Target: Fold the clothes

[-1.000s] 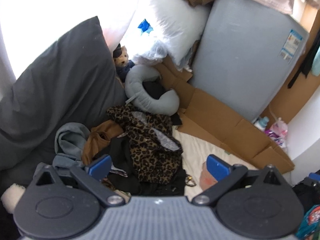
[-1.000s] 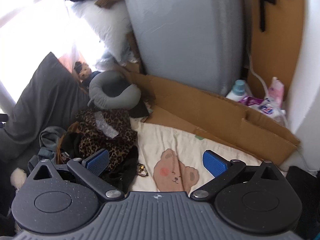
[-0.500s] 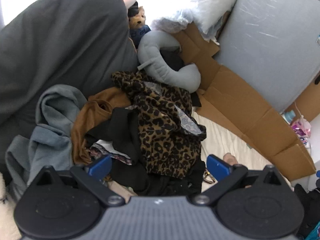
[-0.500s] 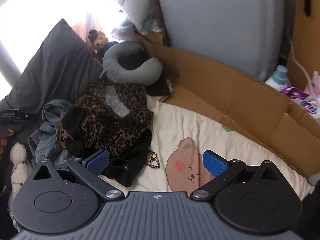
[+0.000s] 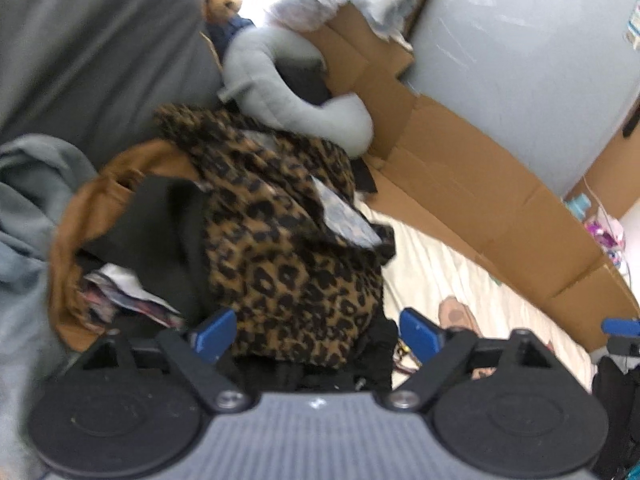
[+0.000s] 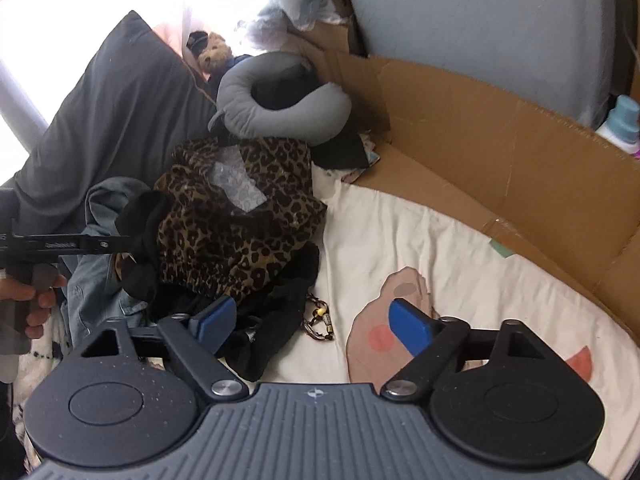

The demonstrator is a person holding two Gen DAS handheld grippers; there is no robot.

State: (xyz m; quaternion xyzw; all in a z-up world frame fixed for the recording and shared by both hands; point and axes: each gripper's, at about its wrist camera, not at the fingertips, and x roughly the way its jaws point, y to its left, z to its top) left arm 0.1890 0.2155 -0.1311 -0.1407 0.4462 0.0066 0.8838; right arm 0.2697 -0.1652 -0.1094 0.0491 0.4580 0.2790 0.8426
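A heap of clothes lies on the cream sheet (image 6: 440,248): a leopard-print garment (image 5: 288,248) (image 6: 240,232) on top, black pieces (image 5: 160,224) (image 6: 276,320), a brown one (image 5: 80,216) and a grey-blue one (image 5: 24,200) (image 6: 100,280). My left gripper (image 5: 316,336) is open, low over the near edge of the leopard garment, its blue pads (image 5: 212,334) on either side of the fabric and holding nothing. In the right wrist view its black body (image 6: 60,244) reaches in from the left, held by a hand (image 6: 36,300). My right gripper (image 6: 312,324) is open above the sheet beside the heap.
A grey neck pillow (image 6: 280,96) and a small teddy bear (image 6: 214,54) lie behind the heap, with a dark pillow (image 6: 112,120) to the left. Flattened cardboard (image 6: 500,152) lines the grey mattress (image 5: 520,60). A beaded bracelet (image 6: 318,320) and a bear print (image 6: 384,336) show on the sheet.
Both grippers have dropped and moved in toward the clothes heap, which now fills more of each view. Both have stayed open.
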